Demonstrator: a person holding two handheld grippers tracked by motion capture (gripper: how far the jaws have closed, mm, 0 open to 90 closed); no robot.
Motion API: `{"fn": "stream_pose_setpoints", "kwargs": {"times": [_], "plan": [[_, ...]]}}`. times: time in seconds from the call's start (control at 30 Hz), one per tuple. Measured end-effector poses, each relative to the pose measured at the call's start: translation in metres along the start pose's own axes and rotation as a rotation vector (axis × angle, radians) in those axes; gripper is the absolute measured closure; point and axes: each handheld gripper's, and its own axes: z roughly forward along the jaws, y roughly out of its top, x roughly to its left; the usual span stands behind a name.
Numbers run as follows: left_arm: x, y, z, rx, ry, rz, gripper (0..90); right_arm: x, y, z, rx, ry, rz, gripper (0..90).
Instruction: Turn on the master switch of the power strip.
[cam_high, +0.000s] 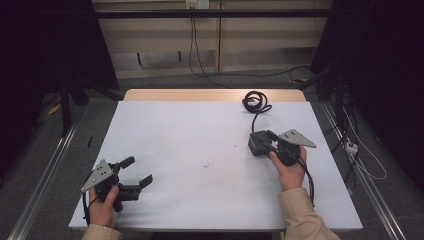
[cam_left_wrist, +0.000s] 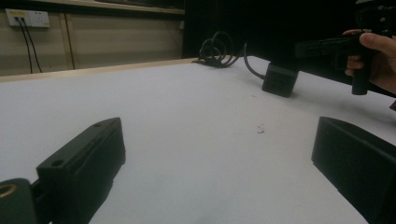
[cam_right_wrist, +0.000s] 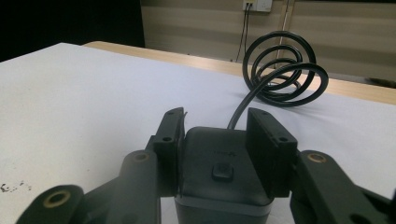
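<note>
Item 1, your left gripper (cam_high: 134, 172): jaws spread wide, empty, near the table's (cam_high: 200, 140) front-left corner. Item 2, your right gripper (cam_high: 265, 142): clamped on the black power adapter (cam_right_wrist: 223, 172) at right-centre. Adapter likely rigid, dense, smooth-sided; grip its flat flanks. Its coiled cable (cam_right_wrist: 285, 70) trails behind and may drag.

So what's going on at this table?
A person sits at a white table with a hand-held gripper in each hand. The right gripper is clamped on a black power adapter, whose cable lies coiled near the far edge. The left gripper is open, low over the table, holding nothing.
</note>
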Motion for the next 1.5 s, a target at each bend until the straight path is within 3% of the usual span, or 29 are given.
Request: {"fn": "stream_pose_setpoints", "kwargs": {"times": [1.5], "plan": [[-0.0001, -0.0010, 0.0011, 0.004, 0.001, 0.000, 2.3, -0.0035, 0.0024, 0.0074, 0.034, 0.022, 0.006, 74.7]]}}
